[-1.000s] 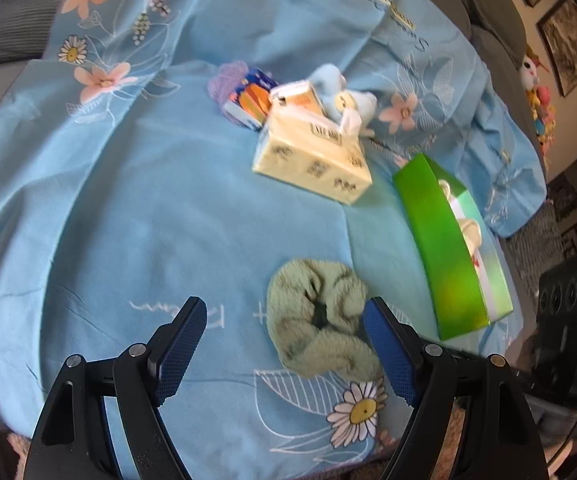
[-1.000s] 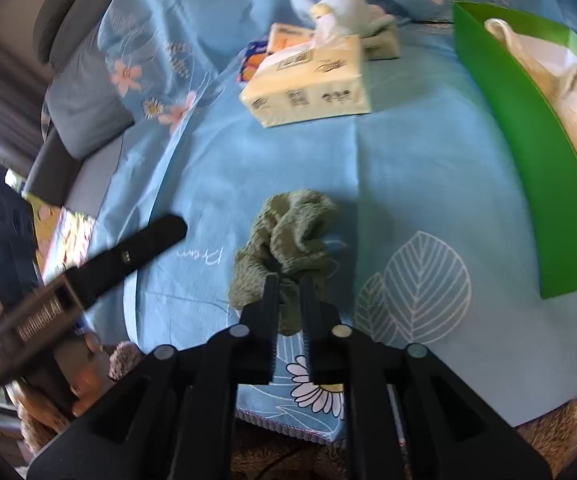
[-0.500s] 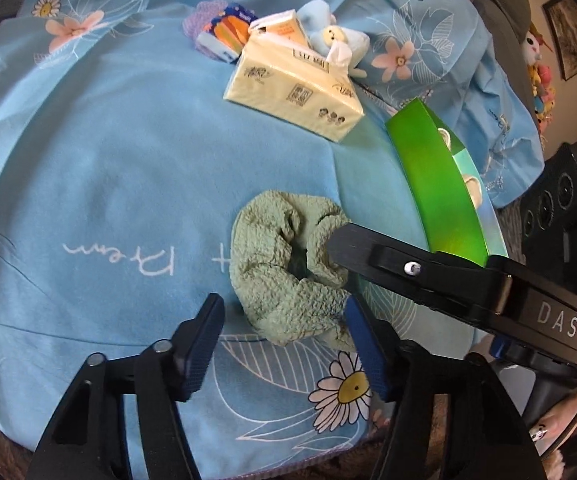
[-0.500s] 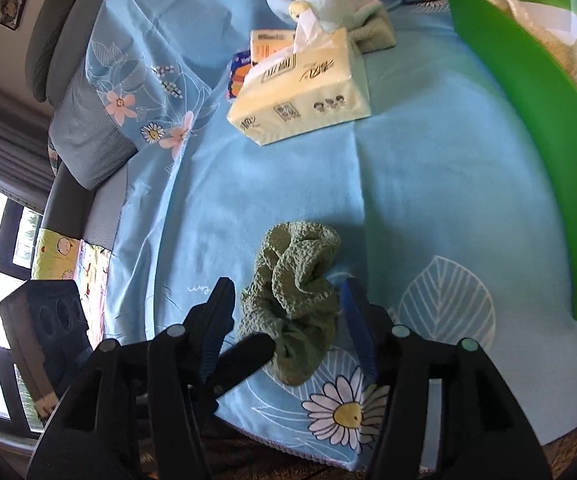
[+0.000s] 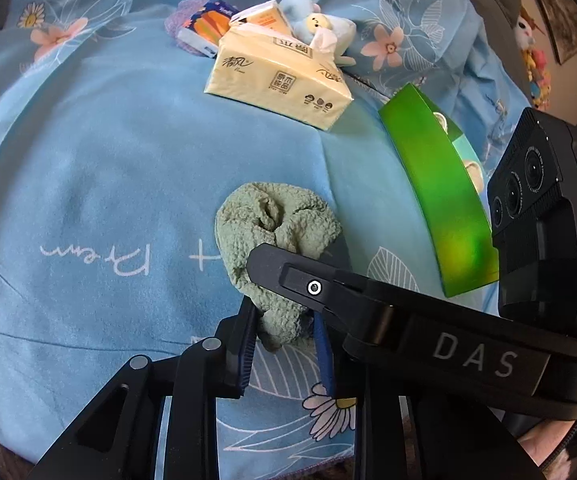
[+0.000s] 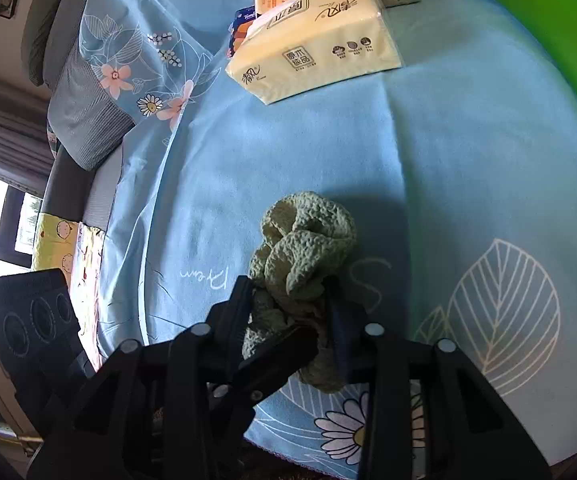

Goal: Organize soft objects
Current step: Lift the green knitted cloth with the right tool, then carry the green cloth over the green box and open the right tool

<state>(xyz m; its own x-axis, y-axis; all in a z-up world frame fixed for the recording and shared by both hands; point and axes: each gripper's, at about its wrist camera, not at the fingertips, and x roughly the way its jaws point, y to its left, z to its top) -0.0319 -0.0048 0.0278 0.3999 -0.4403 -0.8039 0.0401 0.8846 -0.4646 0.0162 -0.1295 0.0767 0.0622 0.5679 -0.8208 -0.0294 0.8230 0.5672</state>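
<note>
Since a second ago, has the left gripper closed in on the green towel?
Yes. In the left wrist view the left gripper now pinches the green towel's near end; the white "Prem" print sits nearer than before, so it advanced.

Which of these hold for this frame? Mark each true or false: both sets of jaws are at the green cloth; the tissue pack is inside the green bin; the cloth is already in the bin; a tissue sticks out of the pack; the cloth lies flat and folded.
1. Both the left gripper and the right gripper have their jaws around the green cloth. True.
2. The tissue pack sits inside the green bin. False: it lies on the blue sheet, beside the bin.
3. The cloth is already in the bin. False: it is on the sheet.
4. A tissue sticks out of the pack. True.
5. The cloth lies flat and folded. False: it is bunched and crumpled.
</note>
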